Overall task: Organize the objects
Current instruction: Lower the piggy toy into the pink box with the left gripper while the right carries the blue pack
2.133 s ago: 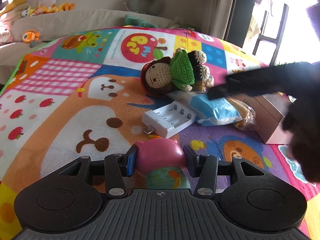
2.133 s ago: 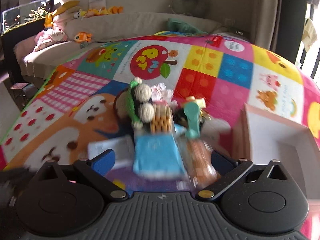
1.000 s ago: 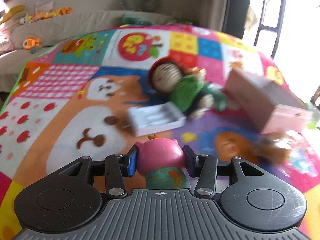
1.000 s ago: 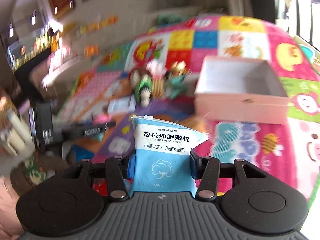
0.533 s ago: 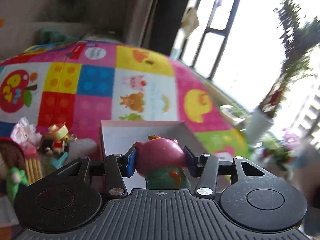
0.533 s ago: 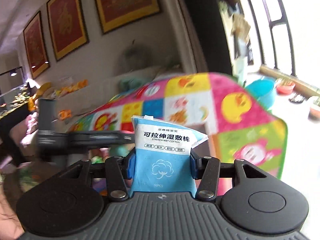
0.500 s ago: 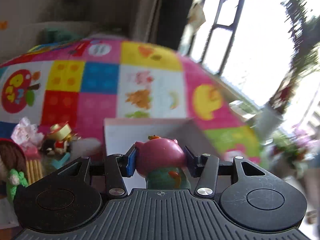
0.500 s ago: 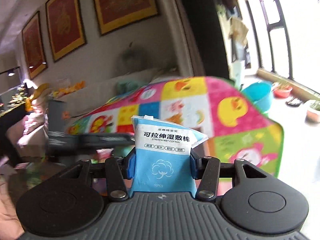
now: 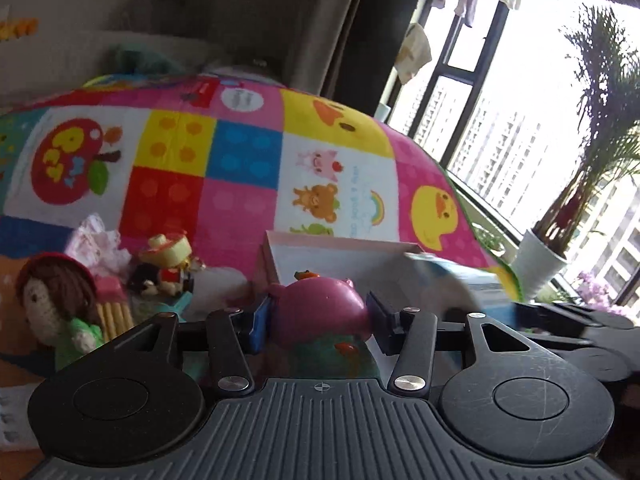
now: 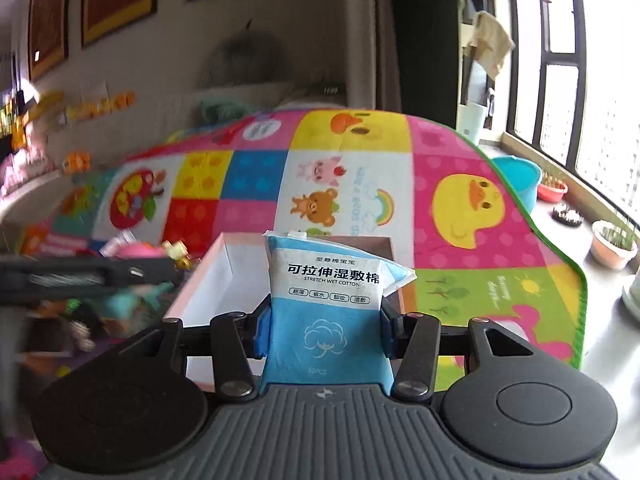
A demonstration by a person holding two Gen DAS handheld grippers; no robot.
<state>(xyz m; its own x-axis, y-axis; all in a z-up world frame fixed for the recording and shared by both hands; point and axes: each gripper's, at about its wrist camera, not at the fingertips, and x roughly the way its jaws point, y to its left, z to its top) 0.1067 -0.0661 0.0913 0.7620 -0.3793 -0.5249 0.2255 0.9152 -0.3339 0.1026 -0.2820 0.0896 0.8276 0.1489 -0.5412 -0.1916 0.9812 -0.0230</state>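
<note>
The left gripper (image 9: 319, 322) is clamped on a pink pig toy (image 9: 318, 314), with a pad squeezing each side of its round body. The right gripper (image 10: 323, 330) is clamped on a blue packet of wet cotton pads (image 10: 326, 312), which stands up straight between its pads. A moment ago both cameras looked at a messy pile on the bright play mat (image 9: 248, 152). Now both look at the open pink box (image 9: 320, 250) instead. So both hands have carried their things away from the pile and over to the box. In the left view the box sits at about 12 o'clock, just past the pig, and the blue packet shows blurry at 3 o'clock, coming in from the side. In the right view the box is at 12 o'clock behind the packet, and the other tool sticks in at 9 o'clock. The box looks empty inside, as far as can be seen. Nothing has been dropped yet. The knitted doll (image 9: 56, 304) with the green top lies at 9 o'clock in the left view. Near it, at about 10 o'clock, are a small toy figure with a yellow hat (image 9: 166, 264) and some snack sticks (image 9: 114, 314). These are not put away yet. It looks like the next job is to hold each thing over the box and let go, one at a time so the tools do not bump.
</note>
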